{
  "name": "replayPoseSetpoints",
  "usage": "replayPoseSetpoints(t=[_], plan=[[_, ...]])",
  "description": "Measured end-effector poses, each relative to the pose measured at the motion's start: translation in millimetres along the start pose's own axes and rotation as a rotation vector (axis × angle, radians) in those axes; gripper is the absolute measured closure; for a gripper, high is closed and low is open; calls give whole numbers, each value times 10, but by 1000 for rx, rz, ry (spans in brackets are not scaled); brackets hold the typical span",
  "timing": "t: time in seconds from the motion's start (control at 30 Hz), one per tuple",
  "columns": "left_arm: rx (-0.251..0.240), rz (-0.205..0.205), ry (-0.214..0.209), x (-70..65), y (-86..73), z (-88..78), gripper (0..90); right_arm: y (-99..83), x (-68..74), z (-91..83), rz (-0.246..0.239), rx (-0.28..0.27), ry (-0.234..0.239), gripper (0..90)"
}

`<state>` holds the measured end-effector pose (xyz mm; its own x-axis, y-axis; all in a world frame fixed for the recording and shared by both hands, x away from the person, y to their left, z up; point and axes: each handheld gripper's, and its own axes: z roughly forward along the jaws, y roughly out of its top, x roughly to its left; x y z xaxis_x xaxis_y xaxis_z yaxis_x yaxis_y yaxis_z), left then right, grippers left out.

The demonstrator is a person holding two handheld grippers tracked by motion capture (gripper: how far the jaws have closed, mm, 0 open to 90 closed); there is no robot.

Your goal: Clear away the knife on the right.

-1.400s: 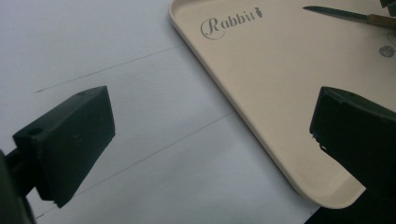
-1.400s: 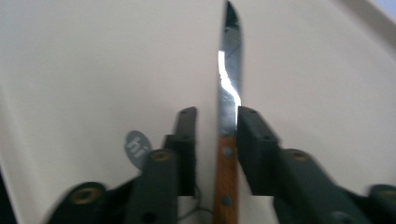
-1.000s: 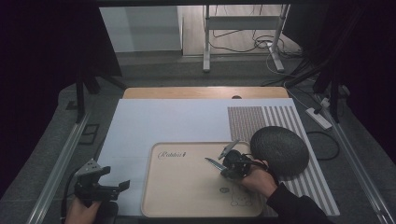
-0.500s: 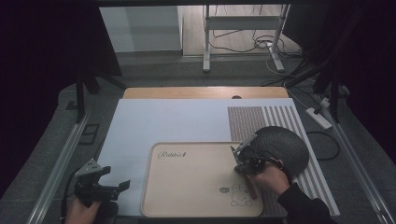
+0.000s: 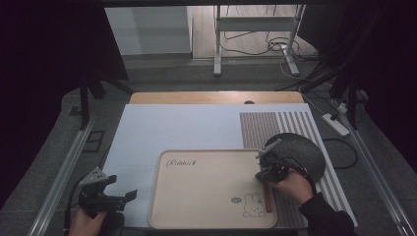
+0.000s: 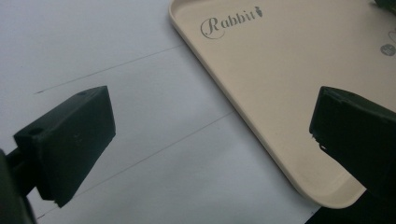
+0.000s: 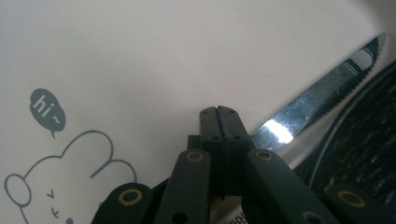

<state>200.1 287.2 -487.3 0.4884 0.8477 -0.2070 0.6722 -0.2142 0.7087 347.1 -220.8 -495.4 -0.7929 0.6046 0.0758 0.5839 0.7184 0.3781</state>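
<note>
Shifted since a second ago: right gripper point(image 5: 268, 172), from over the middle of the tray point(image 5: 206, 196) out to its right-hand rim, knife point(image 5: 268, 198) carried along with it. No change at the left gripper point(image 5: 120, 188), parked off the tray's near left corner. Right jaws pinched narrow, pads all but meeting in the right gripper view, apparently clamped on the knife near the top of its brown handle, though the exact bite stays hidden behind the jaws. Serrated blade point(image 7: 317, 105) reaching out ahead of that gripper and a little to its right, tip just beside the edge of the dark plate point(image 5: 300, 155); handle trailing back behind the jaws towards the hand. Rabbit drawing point(image 7: 70, 177) down to the gripper's left. Left jaws spread wide, nothing between them, tray corner ahead and to their right in the left gripper view. Judged progress: knife lifted and brought across to the plate side, so roughly halfway; still to do, probably, laying it down beside the plate and letting go.
</note>
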Motion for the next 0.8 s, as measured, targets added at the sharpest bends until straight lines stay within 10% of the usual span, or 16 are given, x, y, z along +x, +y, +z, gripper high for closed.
replayPoseSetpoints(t=[0.8], plan=[[1,-3,-1,2,1,2,3,60,142,-179,-13,-170,-17,269]])
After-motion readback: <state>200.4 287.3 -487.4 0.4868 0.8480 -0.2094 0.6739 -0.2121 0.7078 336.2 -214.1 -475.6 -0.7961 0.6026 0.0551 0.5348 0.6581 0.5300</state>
